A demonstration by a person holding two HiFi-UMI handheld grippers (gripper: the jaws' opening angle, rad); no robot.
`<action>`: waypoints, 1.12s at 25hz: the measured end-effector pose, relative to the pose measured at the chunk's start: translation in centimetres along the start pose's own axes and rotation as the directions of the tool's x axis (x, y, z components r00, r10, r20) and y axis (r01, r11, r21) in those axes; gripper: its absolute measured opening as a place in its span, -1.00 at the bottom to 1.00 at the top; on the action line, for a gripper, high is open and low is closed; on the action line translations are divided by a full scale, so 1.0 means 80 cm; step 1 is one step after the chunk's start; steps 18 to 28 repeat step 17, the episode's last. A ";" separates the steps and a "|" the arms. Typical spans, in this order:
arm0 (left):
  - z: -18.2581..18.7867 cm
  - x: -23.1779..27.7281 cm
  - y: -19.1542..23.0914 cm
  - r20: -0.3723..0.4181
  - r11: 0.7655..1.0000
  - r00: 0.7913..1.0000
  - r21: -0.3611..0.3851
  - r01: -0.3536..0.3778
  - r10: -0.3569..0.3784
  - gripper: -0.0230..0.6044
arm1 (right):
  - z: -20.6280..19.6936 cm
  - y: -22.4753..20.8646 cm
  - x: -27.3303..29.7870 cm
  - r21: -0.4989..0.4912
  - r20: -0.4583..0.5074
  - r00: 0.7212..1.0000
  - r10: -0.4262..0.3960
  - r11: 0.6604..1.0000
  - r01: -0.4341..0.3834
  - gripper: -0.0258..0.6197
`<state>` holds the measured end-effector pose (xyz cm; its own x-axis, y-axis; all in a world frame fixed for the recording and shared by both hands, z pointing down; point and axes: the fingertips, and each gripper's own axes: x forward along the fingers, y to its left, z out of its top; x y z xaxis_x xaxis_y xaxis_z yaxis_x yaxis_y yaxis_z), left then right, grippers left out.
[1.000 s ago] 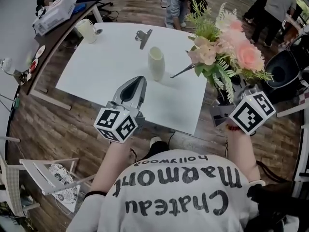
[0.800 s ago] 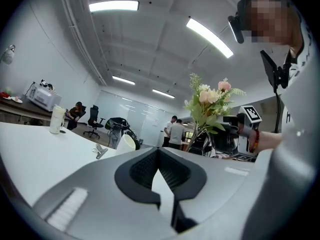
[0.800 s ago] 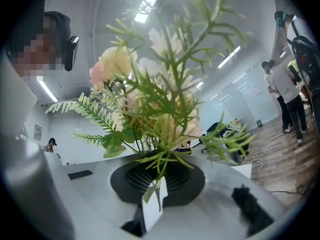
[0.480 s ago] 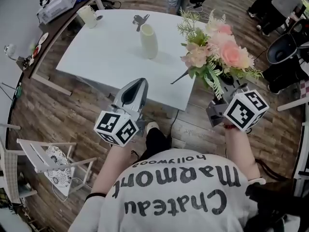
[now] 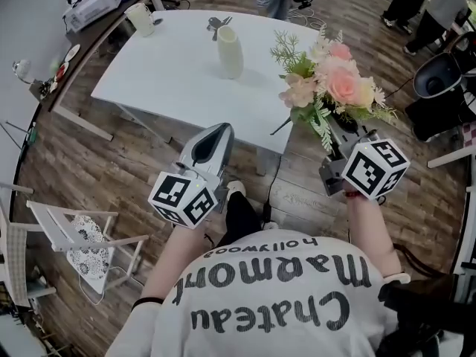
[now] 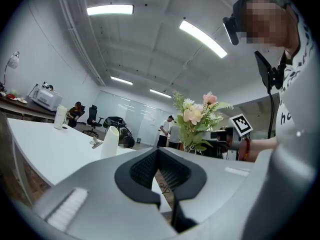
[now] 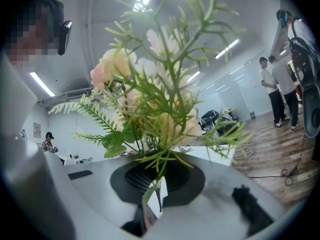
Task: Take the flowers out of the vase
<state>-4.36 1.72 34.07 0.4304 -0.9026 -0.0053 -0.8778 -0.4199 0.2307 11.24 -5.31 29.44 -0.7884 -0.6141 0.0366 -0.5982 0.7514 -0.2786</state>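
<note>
**A:** What's where, from your spot?
**B:** The white tabletop (image 5: 171, 73) fills the upper left of the head view, over a wood floor (image 5: 89, 162). The flowers (image 5: 331, 88) are out of the vase (image 5: 229, 50), held in the air at the upper right, across the tabletop's right edge
**A:** Who has them?
**B:** The right gripper (image 5: 341, 129), lower right; its fingers (image 7: 135, 176) are clenched on the green stems, the pink blooms standing above them
**A:** And the other?
**B:** The left gripper (image 5: 222, 131), low centre, points toward the tabletop's near edge, its fingers (image 6: 144, 169) pressed together on nothing
**A:** The vase?
**B:** It's cream, upright at the top centre of the tabletop, well apart from the flowers. A pale jug (image 5: 140, 18) sits at the far left corner, a metal clip (image 5: 214, 24) just behind the vase
</note>
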 end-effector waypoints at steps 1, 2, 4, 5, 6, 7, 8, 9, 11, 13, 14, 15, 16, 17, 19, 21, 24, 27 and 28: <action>0.000 0.000 -0.001 -0.002 1.000 1.000 0.003 -0.001 0.001 -0.92 | 0.001 0.001 -0.001 0.000 -0.002 1.000 0.000 1.000 0.000 -0.82; 0.000 0.000 -0.002 -0.005 1.000 1.000 0.005 -0.003 0.003 -0.92 | 0.002 0.001 -0.001 0.001 -0.002 1.000 0.001 1.000 -0.001 -0.82; -0.001 -0.001 -0.002 -0.009 1.000 1.000 0.003 -0.007 0.007 -0.92 | 0.003 0.002 -0.002 0.001 -0.003 1.000 0.003 1.000 -0.003 -0.82; 0.000 -0.002 -0.002 -0.009 1.000 1.000 0.001 -0.008 0.008 -0.92 | 0.004 0.003 -0.002 0.000 -0.004 1.000 0.005 1.000 -0.005 -0.82; 0.000 -0.003 -0.002 -0.009 1.000 1.000 0.001 -0.009 0.009 -0.92 | 0.004 0.004 -0.002 -0.001 -0.006 1.000 0.006 1.000 -0.006 -0.82; 0.001 -0.003 -0.002 -0.008 1.000 1.000 0.001 -0.009 0.009 -0.92 | 0.005 0.004 -0.002 -0.002 -0.006 1.000 0.006 1.000 -0.006 -0.82; 0.002 -0.004 -0.003 -0.006 1.000 1.000 0.001 -0.008 0.008 -0.92 | 0.005 0.005 -0.002 -0.002 -0.006 1.000 0.006 1.000 -0.006 -0.82; 0.003 -0.004 -0.003 -0.006 1.000 1.000 0.001 -0.008 0.008 -0.92 | 0.006 0.005 -0.003 -0.003 -0.006 1.000 0.006 1.000 -0.006 -0.82; 0.003 -0.005 -0.004 -0.008 1.000 1.000 0.002 -0.010 0.010 -0.92 | 0.006 0.006 -0.003 -0.003 -0.006 1.000 0.006 1.000 -0.006 -0.82; 0.002 -0.006 -0.004 -0.013 1.000 1.000 0.004 -0.012 0.012 -0.92 | 0.006 0.007 -0.004 -0.004 -0.006 1.000 0.006 1.000 -0.006 -0.82; 0.002 -0.006 -0.004 -0.015 1.000 1.000 0.003 -0.012 0.012 -0.92 | 0.006 0.007 -0.004 -0.005 -0.006 1.000 0.005 1.000 -0.005 -0.82; 0.001 -0.006 -0.005 -0.016 1.000 1.000 0.001 -0.012 0.012 -0.92 | 0.007 0.007 -0.005 -0.005 -0.005 1.000 0.005 1.000 -0.005 -0.82; 0.001 -0.006 -0.005 -0.016 1.000 1.000 0.000 -0.012 0.012 -0.92 | 0.007 0.007 -0.006 -0.005 -0.004 1.000 0.005 1.000 -0.005 -0.82; 0.000 -0.007 -0.006 -0.017 1.000 1.000 -0.002 -0.012 0.012 -0.92 | 0.007 0.008 -0.007 -0.005 -0.003 1.000 0.005 1.000 -0.005 -0.82; 0.000 -0.007 -0.006 -0.017 1.000 1.000 -0.002 -0.012 0.012 -0.92 | 0.007 0.008 -0.007 -0.005 -0.003 1.000 0.005 1.000 -0.005 -0.82; 0.000 -0.007 -0.006 -0.017 1.000 1.000 -0.002 -0.012 0.012 -0.92 | 0.007 0.008 -0.007 -0.005 -0.003 1.000 0.005 1.000 -0.005 -0.82; 0.000 -0.007 -0.006 -0.017 1.000 1.000 -0.002 -0.012 0.012 -0.92 | 0.007 0.008 -0.007 -0.005 -0.003 1.000 0.005 1.000 -0.005 -0.82; 0.000 -0.007 -0.006 -0.017 1.000 1.000 -0.002 -0.012 0.012 -0.92 | 0.007 0.008 -0.007 -0.005 -0.003 1.000 0.005 1.000 -0.005 -0.82; 0.000 -0.007 -0.006 -0.017 1.000 1.000 -0.002 -0.012 0.012 -0.92 | 0.007 0.008 -0.007 -0.005 -0.003 1.000 0.005 1.000 -0.005 -0.82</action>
